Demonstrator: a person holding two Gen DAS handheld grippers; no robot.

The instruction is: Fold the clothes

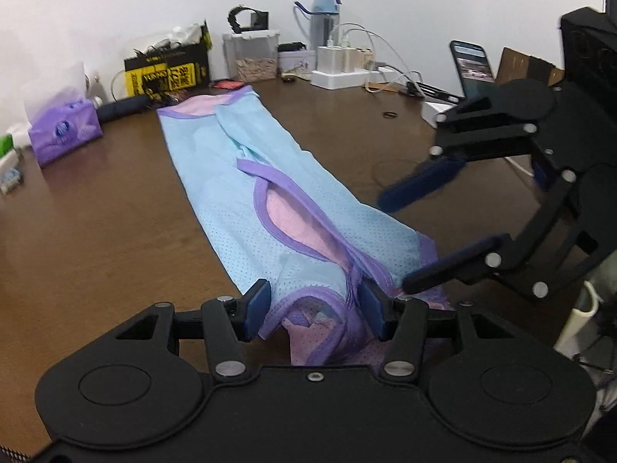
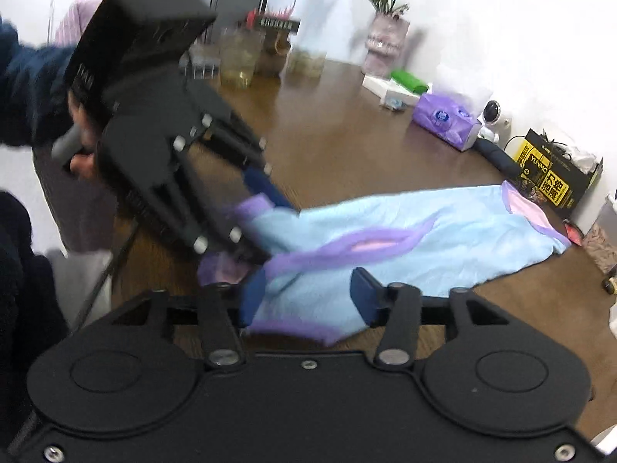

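A light blue mesh garment with purple trim and a pink inside lies stretched out along the brown table. My left gripper is closed on the bunched near end of it, and the hem arches up between the pads. My right gripper is at the garment's right edge, just beside the left one. In the right wrist view the garment runs off to the right. There the right gripper is open with cloth lying loose between its fingers. The left gripper holds the cloth close by.
Along the far wall are a purple tissue pack, a yellow and black box, a power strip with chargers, a water bottle and a propped phone. A flower vase and glasses stand at one end.
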